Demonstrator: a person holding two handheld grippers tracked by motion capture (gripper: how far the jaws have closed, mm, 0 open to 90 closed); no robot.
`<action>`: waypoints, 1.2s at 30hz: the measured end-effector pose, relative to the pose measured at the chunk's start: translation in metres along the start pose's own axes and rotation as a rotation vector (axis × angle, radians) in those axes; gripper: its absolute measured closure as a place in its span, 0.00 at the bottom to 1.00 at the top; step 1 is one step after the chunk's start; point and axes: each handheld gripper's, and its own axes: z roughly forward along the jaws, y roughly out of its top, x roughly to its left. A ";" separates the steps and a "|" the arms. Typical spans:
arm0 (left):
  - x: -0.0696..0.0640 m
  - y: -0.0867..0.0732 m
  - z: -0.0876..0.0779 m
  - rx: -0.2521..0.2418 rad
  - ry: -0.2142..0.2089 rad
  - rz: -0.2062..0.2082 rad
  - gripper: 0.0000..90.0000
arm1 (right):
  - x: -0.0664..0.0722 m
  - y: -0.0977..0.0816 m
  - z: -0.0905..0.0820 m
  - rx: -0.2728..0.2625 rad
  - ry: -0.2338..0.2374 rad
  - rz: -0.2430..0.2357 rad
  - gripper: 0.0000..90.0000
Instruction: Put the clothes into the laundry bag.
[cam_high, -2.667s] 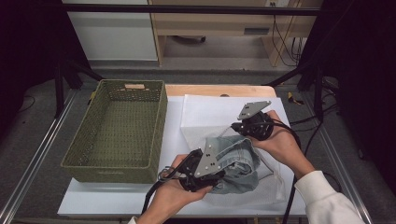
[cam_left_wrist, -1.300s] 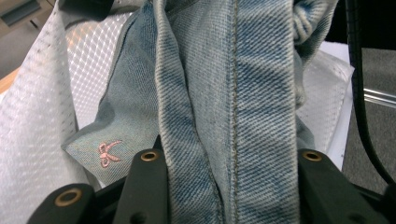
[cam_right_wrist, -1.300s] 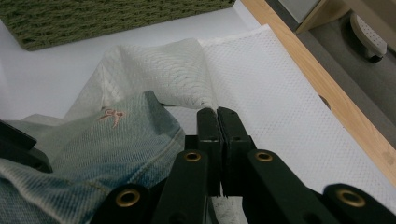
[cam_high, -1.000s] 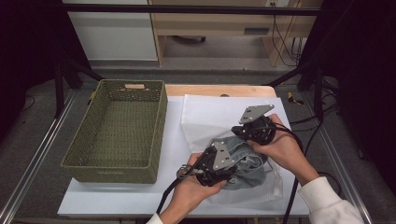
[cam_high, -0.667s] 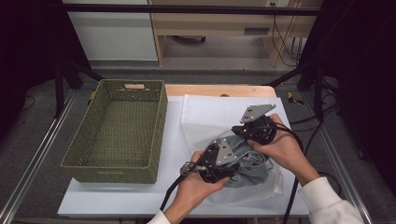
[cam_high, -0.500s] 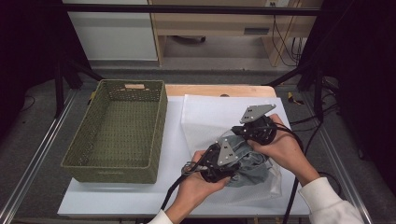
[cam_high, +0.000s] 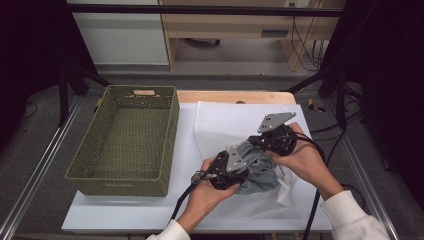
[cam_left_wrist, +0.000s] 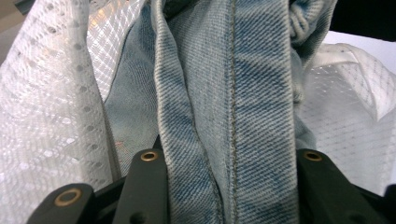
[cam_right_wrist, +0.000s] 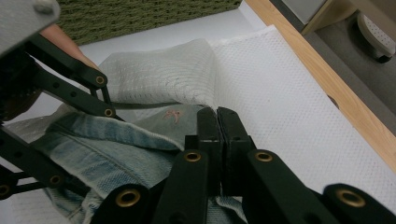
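Observation:
A light blue denim garment lies bunched at the mouth of a white mesh bag on the table. My left gripper is shut on a thick seamed fold of the denim, which runs up between its jaws, with the mesh on both sides. My right gripper sits just behind the denim, its jaws pressed together on the edge of the mesh bag at the opening. The denim lies under and in front of it.
A green woven basket stands empty at the left, close beside the bag. A white mat covers the table, and a wooden edge shows at the back. Cables trail from both grippers toward the front.
My left gripper has moved right and downward with the denim, deeper into the bag's mouth and closer to the right gripper. The right gripper has stayed put.

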 end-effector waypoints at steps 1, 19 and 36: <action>0.001 0.000 0.001 -0.002 0.000 0.003 0.69 | 0.000 0.000 0.000 0.000 -0.001 0.002 0.99; 0.013 -0.014 0.016 0.021 0.011 0.013 0.66 | 0.000 -0.004 0.002 0.000 0.011 0.014 0.99; -0.002 -0.015 -0.015 -0.092 0.043 0.007 0.39 | 0.005 -0.011 0.009 -0.005 0.017 0.045 0.99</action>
